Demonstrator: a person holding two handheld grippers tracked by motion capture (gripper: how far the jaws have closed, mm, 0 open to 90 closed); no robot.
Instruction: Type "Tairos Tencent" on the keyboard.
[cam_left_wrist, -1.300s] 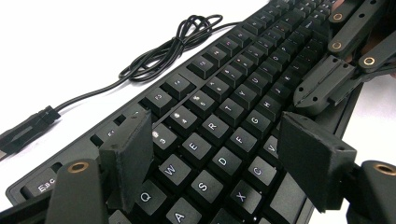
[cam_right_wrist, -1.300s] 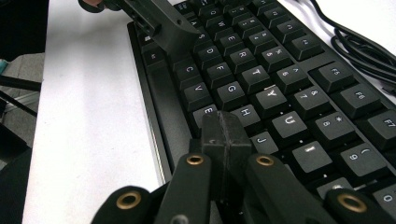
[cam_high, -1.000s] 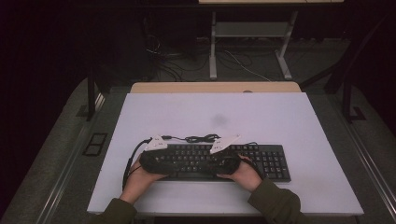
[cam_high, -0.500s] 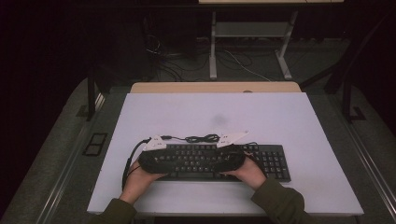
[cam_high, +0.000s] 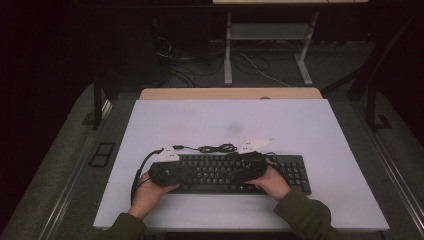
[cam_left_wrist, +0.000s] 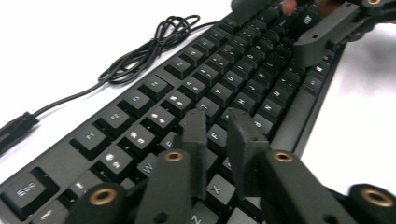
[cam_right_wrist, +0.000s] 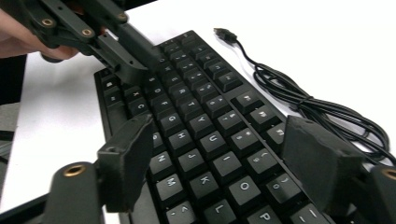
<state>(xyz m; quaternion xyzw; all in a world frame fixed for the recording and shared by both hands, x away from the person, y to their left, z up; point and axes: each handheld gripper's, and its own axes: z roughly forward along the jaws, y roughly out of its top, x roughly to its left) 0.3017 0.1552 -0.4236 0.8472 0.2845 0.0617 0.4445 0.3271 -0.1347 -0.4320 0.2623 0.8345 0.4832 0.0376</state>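
A black keyboard (cam_high: 220, 172) lies near the table's front edge, and both hands hold grippers low over its keys. My left gripper (cam_high: 192, 174) points along the key rows from the left end. Its jaws (cam_left_wrist: 215, 119) have just been closing and stand almost together above the letter keys, with nothing between them. My right gripper (cam_high: 239, 171) faces it from the right. Its jaws (cam_right_wrist: 219, 123) have just been opening and stand wide apart over the keys, gripping nothing. Each gripper view shows the other gripper farther along the keyboard: the right gripper (cam_left_wrist: 322, 32) and the left gripper (cam_right_wrist: 126, 56).
The keyboard's black cable (cam_high: 217, 148) lies coiled on the white table (cam_high: 300, 125) just behind the keyboard, its plug (cam_right_wrist: 224, 33) loose. A wooden desk edge (cam_high: 230, 93) runs along the table's far side. Dark floor with cables lies beyond.
The grey plate on the right gripper has shifted slightly right and away. The left hand has kept its place over the keyboard's left end.
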